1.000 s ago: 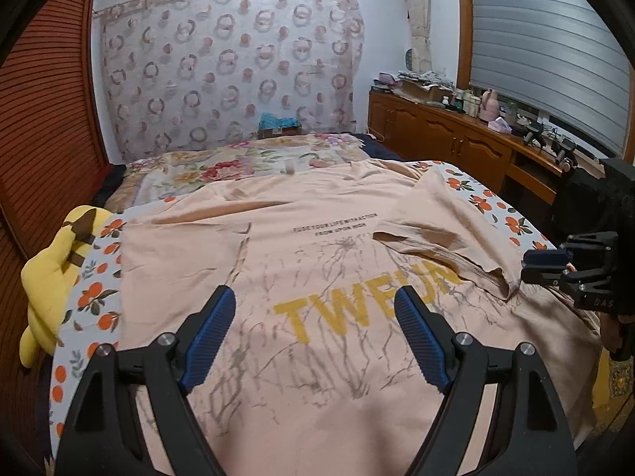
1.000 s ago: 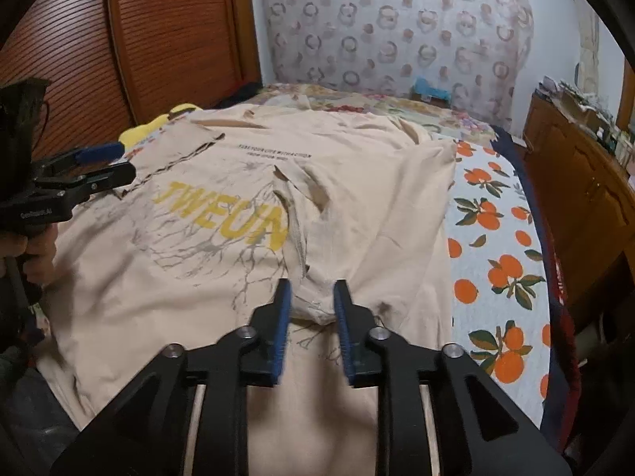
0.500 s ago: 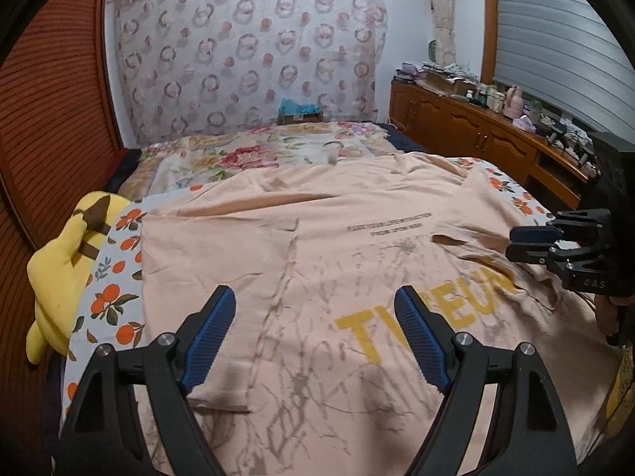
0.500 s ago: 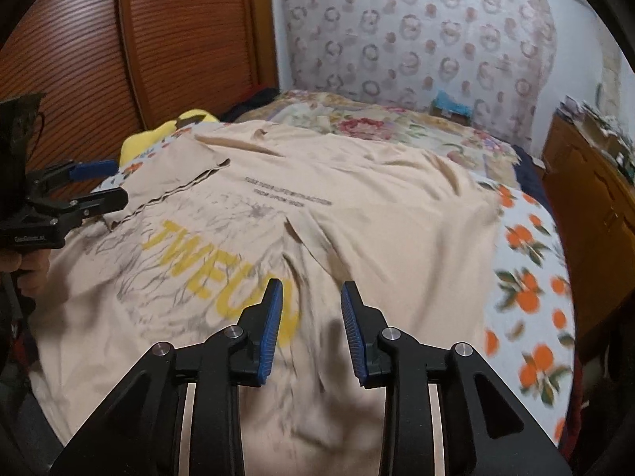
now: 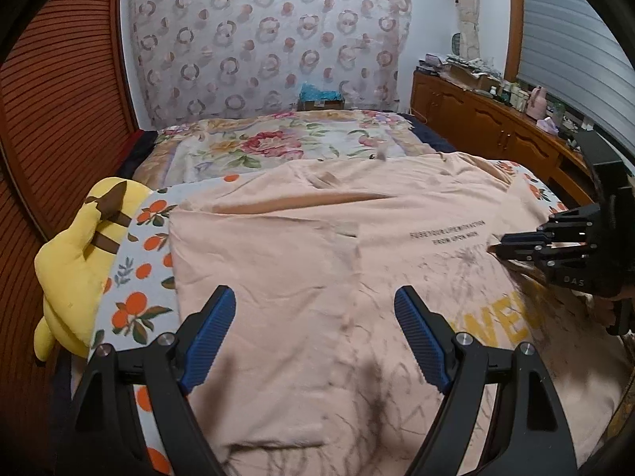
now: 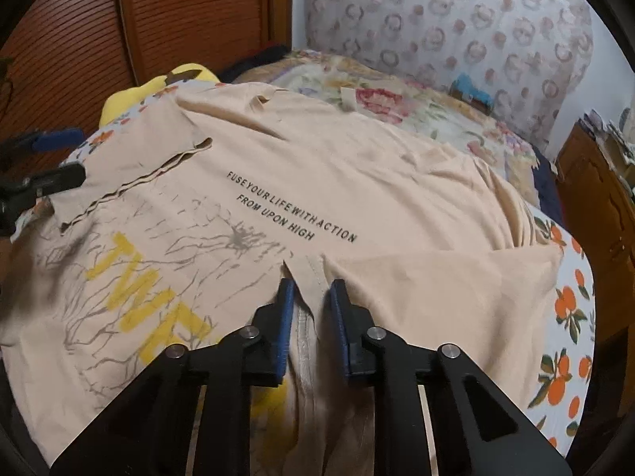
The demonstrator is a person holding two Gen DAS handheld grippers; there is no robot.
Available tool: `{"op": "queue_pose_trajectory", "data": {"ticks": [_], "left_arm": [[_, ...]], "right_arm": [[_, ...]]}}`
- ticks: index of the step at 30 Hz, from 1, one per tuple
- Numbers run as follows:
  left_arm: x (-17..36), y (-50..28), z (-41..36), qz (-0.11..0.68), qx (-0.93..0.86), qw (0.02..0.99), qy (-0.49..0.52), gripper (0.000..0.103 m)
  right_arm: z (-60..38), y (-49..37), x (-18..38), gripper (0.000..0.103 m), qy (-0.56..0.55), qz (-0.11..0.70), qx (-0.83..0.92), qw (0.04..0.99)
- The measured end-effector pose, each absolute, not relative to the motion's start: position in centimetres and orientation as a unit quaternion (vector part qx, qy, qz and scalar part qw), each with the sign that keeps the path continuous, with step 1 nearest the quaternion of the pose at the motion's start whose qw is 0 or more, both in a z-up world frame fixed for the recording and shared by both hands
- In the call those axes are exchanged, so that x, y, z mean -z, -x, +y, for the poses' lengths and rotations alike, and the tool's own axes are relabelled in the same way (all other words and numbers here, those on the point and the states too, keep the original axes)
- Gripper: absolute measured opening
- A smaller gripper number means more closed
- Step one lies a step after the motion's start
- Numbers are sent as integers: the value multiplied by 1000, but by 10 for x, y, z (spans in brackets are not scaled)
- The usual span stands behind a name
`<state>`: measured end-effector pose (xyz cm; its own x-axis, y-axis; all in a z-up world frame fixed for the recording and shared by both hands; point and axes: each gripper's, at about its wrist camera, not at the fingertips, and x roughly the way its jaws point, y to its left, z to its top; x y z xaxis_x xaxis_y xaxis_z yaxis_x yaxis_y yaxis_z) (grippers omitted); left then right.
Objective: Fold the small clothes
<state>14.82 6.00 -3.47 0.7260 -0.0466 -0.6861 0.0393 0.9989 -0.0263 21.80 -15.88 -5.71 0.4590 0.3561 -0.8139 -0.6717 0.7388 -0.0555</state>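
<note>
Your peach T-shirt (image 5: pixel 301 261) lies spread over the bed (image 5: pixel 135 309), print side up, covering most of the orange-patterned sheet. Its long axis runs from you toward the far curtain (image 5: pixel 270 39): the neckline end (image 6: pixel 262 99) points away, toward the floral quilt (image 5: pixel 278 142), and the hem end is nearest you. The yellow lettering (image 6: pixel 131 273) and the black lines of text (image 6: pixel 289 214) run across the chest, slanting from left up to right in the right wrist view. One sleeve (image 6: pixel 131 166) is folded inward onto the front at the shirt's left side, its hemmed edge lying over the grey print.

Your left hand-held gripper (image 5: pixel 315 325) hovers over the left half of the shirt with its blue pads (image 5: pixel 210 329) spread wide and nothing between them.

Your right hand-held gripper (image 6: pixel 309 305) has just been closing its jaws, and a ridge of the shirt's folded fabric (image 6: pixel 307 277) stands between the pads, pinched there; the cloth fans out flat to the right of it. From the left wrist view that gripper's pads look pressed close together above the printed text.

A yellow plush toy (image 5: pixel 79 261) rests at the bed's left edge, just beside the shirt. A small cardboard box (image 5: pixel 321 101) holding something blue sits at the far end of the bed against the curtain.
</note>
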Motion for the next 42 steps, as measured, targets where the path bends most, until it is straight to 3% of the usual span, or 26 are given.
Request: {"op": "queue_pose_trajectory", "data": {"ticks": [3, 9, 12, 20, 28, 31, 42], "left_arm": [[33, -154, 67, 370, 20, 929, 5, 83], [34, -168, 83, 375, 11, 927, 9, 83], [35, -176, 92, 379, 6, 925, 12, 83], [41, -197, 113, 395, -6, 919, 16, 83], [51, -214, 150, 415, -22, 909, 42, 83], [54, -218, 164, 420, -34, 906, 46, 83], [71, -237, 192, 443, -43, 893, 69, 83]], "right_arm": [[-156, -220, 53, 3, 169, 418, -330, 829], [-147, -219, 35, 3, 123, 405, -373, 826], [-149, -221, 28, 15, 137, 397, -349, 837], [-184, -234, 20, 17, 131, 385, -298, 863], [-233, -261, 23, 46, 118, 395, -237, 879], [-255, -273, 26, 52, 115, 400, -206, 886], [-310, -302, 41, 54, 78, 430, -146, 888]]}}
